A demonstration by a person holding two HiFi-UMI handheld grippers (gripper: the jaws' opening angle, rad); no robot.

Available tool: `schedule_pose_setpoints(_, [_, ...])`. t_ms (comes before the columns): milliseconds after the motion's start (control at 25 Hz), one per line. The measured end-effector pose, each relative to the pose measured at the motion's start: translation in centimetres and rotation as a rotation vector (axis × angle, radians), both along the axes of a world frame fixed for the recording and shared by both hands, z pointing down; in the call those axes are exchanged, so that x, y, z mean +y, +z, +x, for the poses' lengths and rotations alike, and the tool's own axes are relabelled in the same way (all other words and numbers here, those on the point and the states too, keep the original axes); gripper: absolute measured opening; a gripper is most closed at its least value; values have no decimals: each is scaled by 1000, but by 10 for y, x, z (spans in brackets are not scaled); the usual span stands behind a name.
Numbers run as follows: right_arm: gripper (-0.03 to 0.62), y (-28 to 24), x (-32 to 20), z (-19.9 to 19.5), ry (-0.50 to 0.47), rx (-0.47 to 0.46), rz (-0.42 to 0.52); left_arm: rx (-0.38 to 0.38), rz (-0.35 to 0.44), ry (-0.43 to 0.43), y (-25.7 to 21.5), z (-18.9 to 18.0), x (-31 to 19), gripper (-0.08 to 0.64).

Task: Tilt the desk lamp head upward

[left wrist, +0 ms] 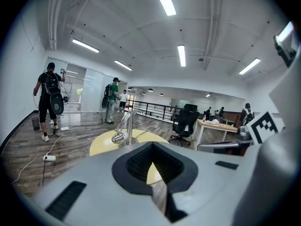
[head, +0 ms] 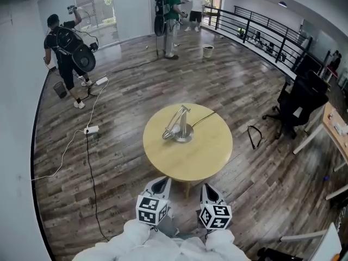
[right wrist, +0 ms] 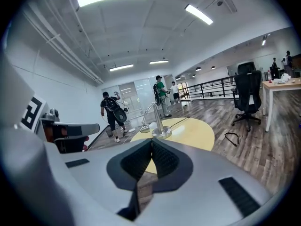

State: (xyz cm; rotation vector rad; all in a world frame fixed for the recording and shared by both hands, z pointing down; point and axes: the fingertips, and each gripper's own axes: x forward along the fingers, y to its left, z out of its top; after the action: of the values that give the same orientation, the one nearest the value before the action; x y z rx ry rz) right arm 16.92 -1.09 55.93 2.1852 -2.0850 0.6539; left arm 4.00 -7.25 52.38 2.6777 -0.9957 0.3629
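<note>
I have both tools side by side at 6 o'clock of the round yellow counter (head: pixel 202 157), short of its near edge. The left hand-held gripper (head: pixel 161 182) is clenched, its black pads meeting with nothing between them, as its own view (left wrist: pixel 153 163) shows. The right hand-held gripper (head: pixel 209 189) is clenched and empty too (right wrist: pixel 151 149). Both point toward the lamp (head: pixel 180 125), well apart from it.

The lamp stands on the counter just past the middle, toward 12 o'clock. Its round metal base sits flat and its post is upright. The lamp head (head: pixel 168 134) droops toward 8 o'clock of the base, low over the counter top. Its cable (head: pixel 204 118) runs off toward 2 o'clock. An office chair (head: pixel 298 105) stands at 3 o'clock.
</note>
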Motion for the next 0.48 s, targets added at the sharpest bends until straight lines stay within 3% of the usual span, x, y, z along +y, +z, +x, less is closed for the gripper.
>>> schedule_pose_setpoints(480, [14, 4, -83, 38, -1, 10, -11, 9, 10, 2, -2, 38, -86, 0])
